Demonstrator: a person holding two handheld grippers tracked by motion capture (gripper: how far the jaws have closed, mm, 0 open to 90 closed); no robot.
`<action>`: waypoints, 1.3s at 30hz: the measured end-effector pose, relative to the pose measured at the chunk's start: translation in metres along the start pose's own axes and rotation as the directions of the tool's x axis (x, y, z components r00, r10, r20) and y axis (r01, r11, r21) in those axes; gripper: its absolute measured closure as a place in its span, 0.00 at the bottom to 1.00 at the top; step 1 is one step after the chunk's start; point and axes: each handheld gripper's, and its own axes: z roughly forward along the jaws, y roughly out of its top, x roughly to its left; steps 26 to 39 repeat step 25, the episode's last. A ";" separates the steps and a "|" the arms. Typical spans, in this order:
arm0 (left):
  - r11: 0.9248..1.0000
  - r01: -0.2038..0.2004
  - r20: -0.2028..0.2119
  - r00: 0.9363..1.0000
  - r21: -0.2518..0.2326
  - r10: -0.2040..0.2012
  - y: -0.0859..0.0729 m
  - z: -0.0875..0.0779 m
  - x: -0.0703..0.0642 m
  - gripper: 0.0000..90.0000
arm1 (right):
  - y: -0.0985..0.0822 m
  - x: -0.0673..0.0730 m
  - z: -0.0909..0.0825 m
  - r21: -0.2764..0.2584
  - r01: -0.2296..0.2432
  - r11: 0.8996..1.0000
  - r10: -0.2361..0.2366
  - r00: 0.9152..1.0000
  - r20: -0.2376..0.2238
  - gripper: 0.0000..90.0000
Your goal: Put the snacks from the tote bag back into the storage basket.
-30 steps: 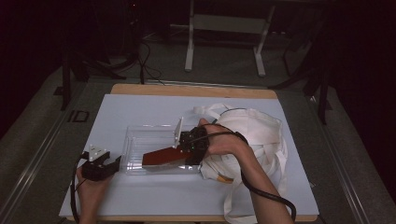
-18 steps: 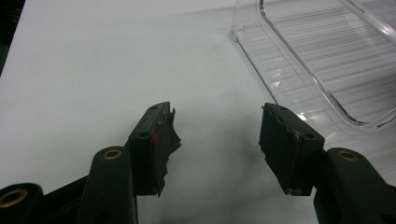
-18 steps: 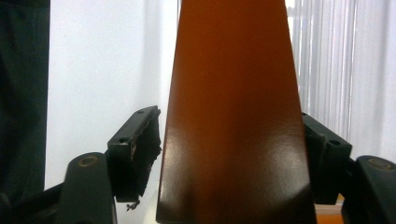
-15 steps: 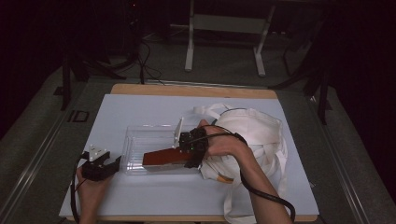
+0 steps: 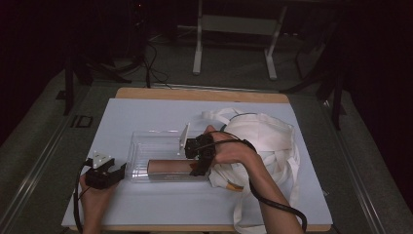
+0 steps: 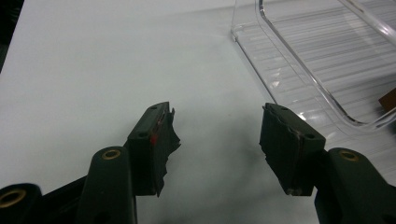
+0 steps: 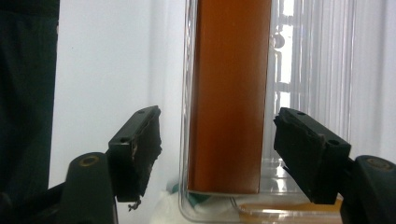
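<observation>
Right hand-held gripper [image 7: 217, 154] jaws apart, straddling brown box [image 7: 229, 93] lying in clear plastic bin [image 5: 146, 146]; left hand-held gripper [image 6: 215, 140] jaws apart over white worktop [image 6: 93, 70]

From my remote seat I see a dim room — the far side falls into near-black. The wooden table [image 5: 199, 94] shows as a tan strip along its far edge, the rest under a white sheet [image 5: 156, 114]. Grey carpet [image 5: 44, 161] runs around it, with a pale metal rail [image 5: 34, 163] slanting along the left. Beyond stands a light grey metal frame [image 5: 234, 39] on two legs — dark cables [image 5: 151, 63] trail over the floor beside it
</observation>
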 end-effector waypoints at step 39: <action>1.000 0.004 -0.005 1.000 0.000 -0.004 0.000 0.000 0.000 0.48 | -0.041 0.006 -0.028 -0.085 -0.072 0.994 0.078 0.994 0.072 0.37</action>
